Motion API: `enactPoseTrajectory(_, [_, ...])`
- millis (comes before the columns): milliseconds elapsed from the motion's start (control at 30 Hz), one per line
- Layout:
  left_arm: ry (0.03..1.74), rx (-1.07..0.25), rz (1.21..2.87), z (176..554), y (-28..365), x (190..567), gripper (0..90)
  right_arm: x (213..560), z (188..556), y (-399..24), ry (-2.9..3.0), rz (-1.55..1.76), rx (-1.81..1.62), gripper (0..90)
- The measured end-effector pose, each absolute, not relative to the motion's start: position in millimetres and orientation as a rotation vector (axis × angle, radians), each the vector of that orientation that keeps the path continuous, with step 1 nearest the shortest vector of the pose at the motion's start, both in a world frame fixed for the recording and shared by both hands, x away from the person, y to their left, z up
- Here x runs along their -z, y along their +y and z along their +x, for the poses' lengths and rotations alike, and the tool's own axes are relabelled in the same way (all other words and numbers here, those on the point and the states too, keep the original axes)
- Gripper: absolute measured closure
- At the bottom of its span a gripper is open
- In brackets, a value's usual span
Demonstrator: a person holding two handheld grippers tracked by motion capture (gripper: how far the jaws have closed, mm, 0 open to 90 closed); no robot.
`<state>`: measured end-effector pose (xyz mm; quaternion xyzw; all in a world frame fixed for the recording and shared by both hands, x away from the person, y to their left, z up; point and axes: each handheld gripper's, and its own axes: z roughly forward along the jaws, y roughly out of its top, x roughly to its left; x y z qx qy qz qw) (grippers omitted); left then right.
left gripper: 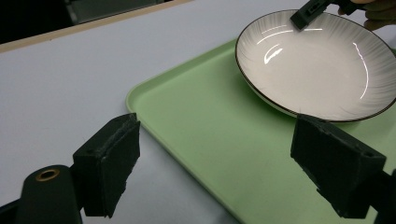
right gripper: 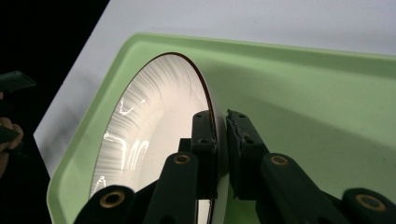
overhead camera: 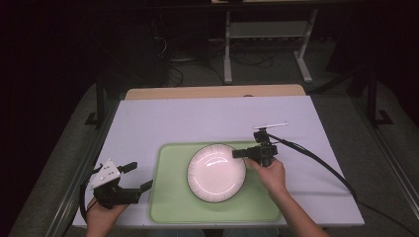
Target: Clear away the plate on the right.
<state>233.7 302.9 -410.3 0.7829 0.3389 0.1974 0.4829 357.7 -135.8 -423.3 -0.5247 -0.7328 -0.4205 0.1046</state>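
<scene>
A: Where does the plate [overhead camera: 216, 173] sit?

B: On the pale green tray [overhead camera: 170, 197], slightly right of the tray's middle. The tray lies on the white worktop [overhead camera: 197, 118], long axis running left to right across the person's side.

A: Shape and finish?

B: Round and shallow, glossy white inside with fine radial ribbing toward a thin dark rim. A round plate has no long axis of its own; its open face points up. The tray is a matte rectangle with rounded corners and a low raised lip.

A: The right tongs [overhead camera: 240, 153]?

B: Clamped on the plate's right-hand edge. In the right gripper view the two black jaws stand one on each side of the rim [right gripper: 205, 100], pads pressed to it. The right hand [overhead camera: 269, 173] holds the tool from the near right, and its cable [overhead camera: 316, 160] trails off to the right.

A: Is the plate lifted on that side?

B: From the high view I cannot tell; it may be resting flat.

A: The left tongs [overhead camera: 140, 177]?

B: Jaws wide apart, nothing between them, held just beside the tray's left edge. In the left gripper view they point toward the tray corner and the plate beyond.
</scene>
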Motion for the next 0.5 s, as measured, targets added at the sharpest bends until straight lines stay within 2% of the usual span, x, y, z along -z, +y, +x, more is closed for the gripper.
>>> enactPoseTrajectory(500, [0.826, -0.483, 1.908, 233.7, 302.6, 410.5, 15.4, 431.5, 355.1, -135.2, -2.254, -1.539, 1.123, 80.2])
